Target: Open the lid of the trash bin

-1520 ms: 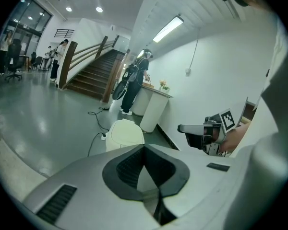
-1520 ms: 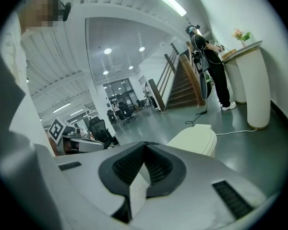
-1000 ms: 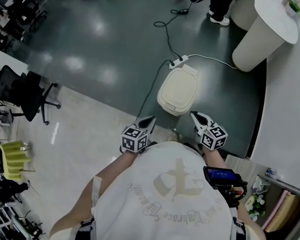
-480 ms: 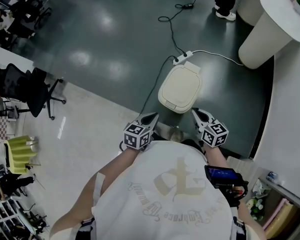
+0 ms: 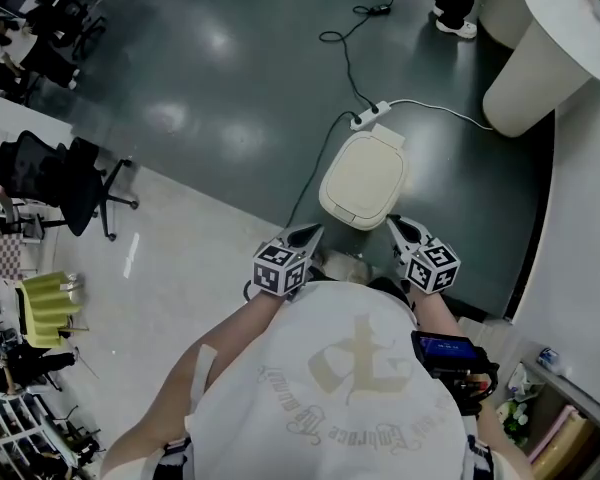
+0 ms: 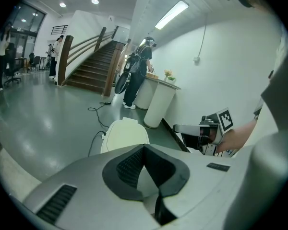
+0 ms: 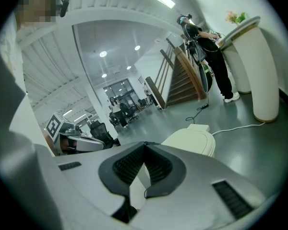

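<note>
Our left gripper [image 5: 308, 232] and right gripper [image 5: 394, 224] have jaws together, empty; we judge the trash bin lid [image 5: 361, 176] light and stiff, best lifted at its near edge.

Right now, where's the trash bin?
In the head view the trash bin stands centre on the dark floor, lid down, just ahead of the left tongs and right tongs, with a power strip at its far side.

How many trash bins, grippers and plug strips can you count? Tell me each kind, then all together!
Trash bin: 1
Grippers: 2, the left gripper and the right gripper
Power strip: 1
Total: 4
</note>
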`<state>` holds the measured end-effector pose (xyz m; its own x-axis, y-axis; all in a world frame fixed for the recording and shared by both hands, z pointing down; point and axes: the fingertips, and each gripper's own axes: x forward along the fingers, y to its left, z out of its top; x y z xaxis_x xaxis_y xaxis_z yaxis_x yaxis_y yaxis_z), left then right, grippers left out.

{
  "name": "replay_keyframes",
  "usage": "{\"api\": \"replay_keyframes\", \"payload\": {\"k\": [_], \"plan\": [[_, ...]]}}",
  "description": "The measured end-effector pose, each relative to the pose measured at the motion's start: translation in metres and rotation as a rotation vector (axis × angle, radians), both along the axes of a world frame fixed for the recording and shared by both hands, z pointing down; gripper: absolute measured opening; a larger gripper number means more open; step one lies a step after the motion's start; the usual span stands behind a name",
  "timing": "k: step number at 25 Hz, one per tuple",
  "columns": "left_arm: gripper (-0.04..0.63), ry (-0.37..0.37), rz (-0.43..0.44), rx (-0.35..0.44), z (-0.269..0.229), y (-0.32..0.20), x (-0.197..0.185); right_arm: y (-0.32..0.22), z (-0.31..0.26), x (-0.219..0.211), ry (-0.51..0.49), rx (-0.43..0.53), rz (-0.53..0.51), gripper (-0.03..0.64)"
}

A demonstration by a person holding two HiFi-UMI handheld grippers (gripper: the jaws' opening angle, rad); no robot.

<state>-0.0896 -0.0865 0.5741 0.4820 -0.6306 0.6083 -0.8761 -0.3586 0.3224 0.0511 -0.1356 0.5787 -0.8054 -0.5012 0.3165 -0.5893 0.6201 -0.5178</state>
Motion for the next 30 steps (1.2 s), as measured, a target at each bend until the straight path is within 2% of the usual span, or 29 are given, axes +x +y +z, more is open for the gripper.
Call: {"api": "replay_keyframes", "payload": {"k": [6,13,24,30], "plan": [[0.014,0.008,-0.001,-0.037,0.014,-0.015,0.002,-0.010,0.002,-0.002,0.019,-0.015,-0.003,0.006],[0.014,-0.005,0.054,-0.089,0.042,-0.029,0.009,-0.028,0.011,-0.003,0.049,-0.035,0.019,0.006],[0.014,-0.125,0.146,-0.212,0.106,-0.046,0.018,-0.028,0.035,0.005,0.055,-0.081,0.066,0.006],[0.015,-0.185,0.212,-0.251,0.135,-0.043,0.023,-0.018,0.051,0.011,0.062,-0.116,0.099,0.006]]}}
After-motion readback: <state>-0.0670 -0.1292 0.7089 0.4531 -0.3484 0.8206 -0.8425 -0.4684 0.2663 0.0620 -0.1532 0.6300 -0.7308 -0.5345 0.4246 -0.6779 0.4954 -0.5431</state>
